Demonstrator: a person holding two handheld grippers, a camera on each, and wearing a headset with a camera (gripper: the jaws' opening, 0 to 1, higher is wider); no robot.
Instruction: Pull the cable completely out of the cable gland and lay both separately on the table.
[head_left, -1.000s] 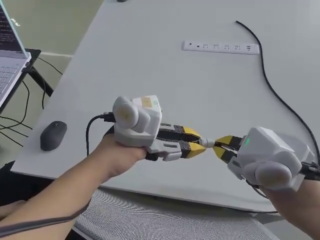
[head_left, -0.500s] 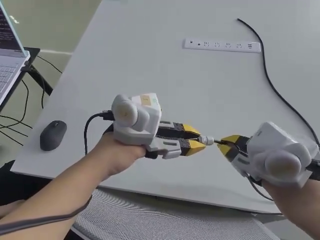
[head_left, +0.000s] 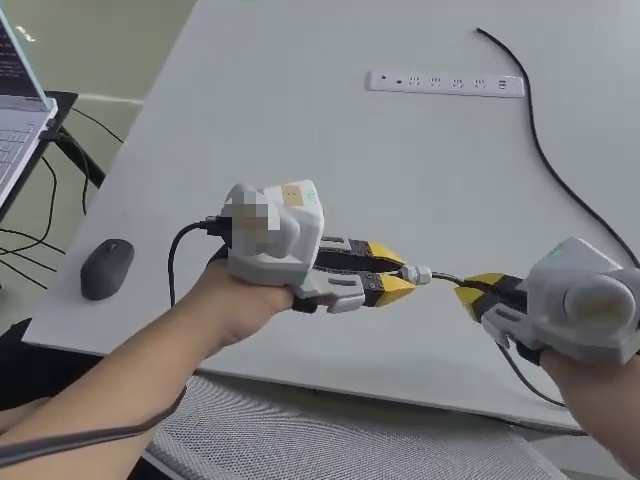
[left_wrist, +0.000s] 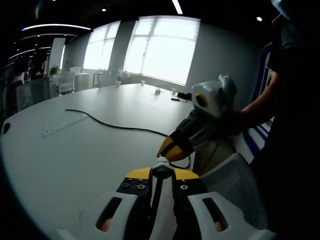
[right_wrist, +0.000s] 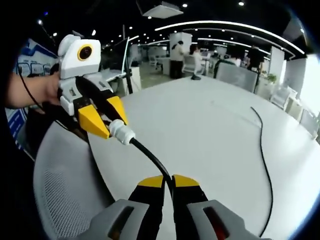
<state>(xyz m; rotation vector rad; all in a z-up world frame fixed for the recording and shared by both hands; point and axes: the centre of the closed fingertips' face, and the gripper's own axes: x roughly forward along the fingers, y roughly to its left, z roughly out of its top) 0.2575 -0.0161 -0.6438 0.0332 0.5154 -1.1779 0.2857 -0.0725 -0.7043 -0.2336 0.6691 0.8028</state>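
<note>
My left gripper (head_left: 400, 282) is shut on a white cable gland (head_left: 418, 275), held above the table's near edge. A black cable (head_left: 447, 281) runs out of the gland to my right gripper (head_left: 476, 295), which is shut on it a short way to the right. The right gripper view has the gland (right_wrist: 122, 132) at the other gripper's yellow tips, with the cable (right_wrist: 152, 159) stretching down into my own jaws (right_wrist: 167, 181). In the left gripper view the gland (left_wrist: 162, 167) sits between my jaws (left_wrist: 161, 176), and the right gripper (left_wrist: 166, 150) faces it.
A white power strip (head_left: 445, 84) lies at the far side of the grey table (head_left: 300, 150), with a black cord (head_left: 545, 165) trailing along the right. A black mouse (head_left: 106, 269) sits near the left corner. A laptop (head_left: 18, 90) stands off the table's left. A mesh chair (head_left: 330, 440) is below.
My right gripper has drawn away to the right, and a longer stretch of black cable now shows between the gland and its jaws. The left gripper has stayed put.
</note>
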